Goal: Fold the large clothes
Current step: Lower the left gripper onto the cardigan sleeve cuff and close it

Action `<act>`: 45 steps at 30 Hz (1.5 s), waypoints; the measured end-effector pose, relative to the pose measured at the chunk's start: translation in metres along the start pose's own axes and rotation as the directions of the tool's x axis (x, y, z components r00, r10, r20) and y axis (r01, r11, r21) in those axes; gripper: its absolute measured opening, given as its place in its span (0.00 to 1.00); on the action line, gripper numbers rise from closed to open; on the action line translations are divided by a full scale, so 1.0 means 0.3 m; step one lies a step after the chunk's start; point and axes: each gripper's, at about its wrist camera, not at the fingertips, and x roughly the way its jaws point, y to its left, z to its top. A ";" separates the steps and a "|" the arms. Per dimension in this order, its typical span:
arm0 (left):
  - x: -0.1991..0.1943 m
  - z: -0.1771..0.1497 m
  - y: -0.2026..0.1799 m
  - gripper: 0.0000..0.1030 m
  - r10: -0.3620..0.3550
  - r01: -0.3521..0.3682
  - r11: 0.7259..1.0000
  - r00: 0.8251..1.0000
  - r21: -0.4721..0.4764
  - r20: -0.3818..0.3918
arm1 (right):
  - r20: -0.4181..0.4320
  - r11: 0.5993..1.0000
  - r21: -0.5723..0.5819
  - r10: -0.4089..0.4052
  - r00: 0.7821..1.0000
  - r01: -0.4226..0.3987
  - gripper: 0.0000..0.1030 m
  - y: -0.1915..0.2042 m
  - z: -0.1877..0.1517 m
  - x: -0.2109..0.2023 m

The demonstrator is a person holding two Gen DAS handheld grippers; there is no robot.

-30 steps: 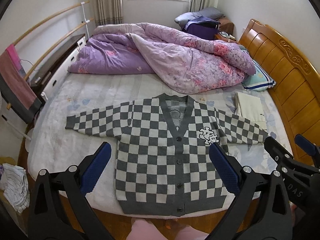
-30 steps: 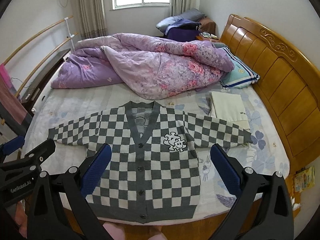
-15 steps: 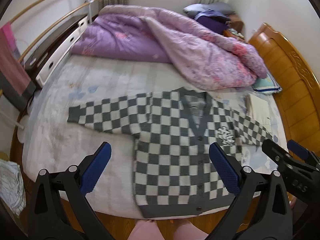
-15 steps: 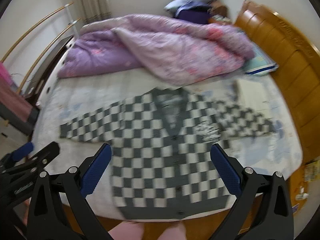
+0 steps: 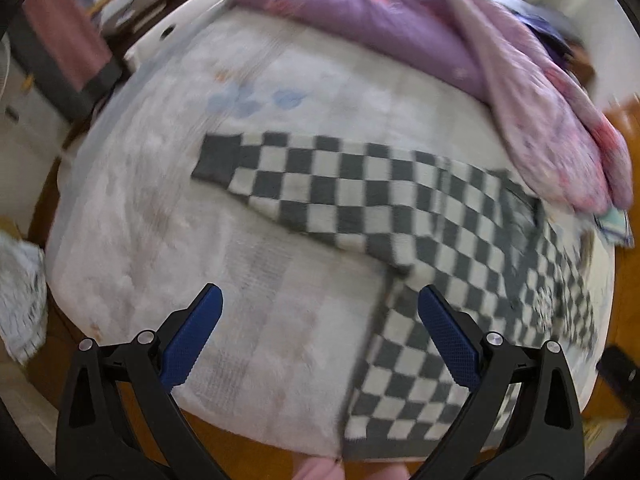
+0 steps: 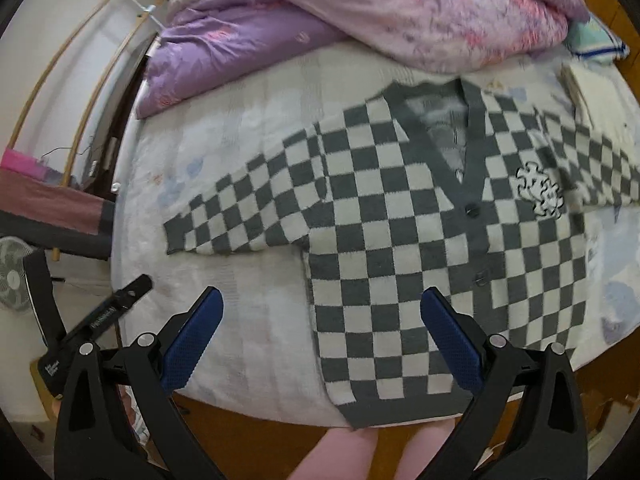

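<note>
Both tongs, left (image 5: 318,332) and right (image 6: 320,332), hang wide open over the cardigan (image 6: 400,232) lying flat on the bed (image 6: 248,320). Soft, floppy knit, so we'd pinch the sleeve cuff (image 5: 216,160) first.

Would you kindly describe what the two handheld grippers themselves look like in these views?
Both match: the left gripper and the right gripper each have two black plastic arms with triangular cut-outs and silver pivot bolts, ending in jaws lined with textured blue pads. In the right wrist view, the left gripper's black body carries small white lettering, too small to read. No cables or sleeves show.
</note>
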 end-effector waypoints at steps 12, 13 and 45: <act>0.408 0.195 0.372 0.95 -0.023 0.023 0.927 1.000 -0.375 0.005 | -0.025 0.996 -0.045 -0.080 0.996 0.079 0.87 -0.021 0.163 0.371; 0.439 0.209 0.393 0.95 -0.025 0.030 0.920 1.000 -0.392 0.016 | -0.034 0.995 -0.059 -0.087 0.996 0.085 0.87 -0.019 0.172 0.401; 0.408 0.432 0.258 0.08 0.283 -0.223 0.955 0.880 -0.194 0.381 | -0.046 0.981 -0.179 0.068 0.997 -0.075 0.11 -0.034 0.336 0.788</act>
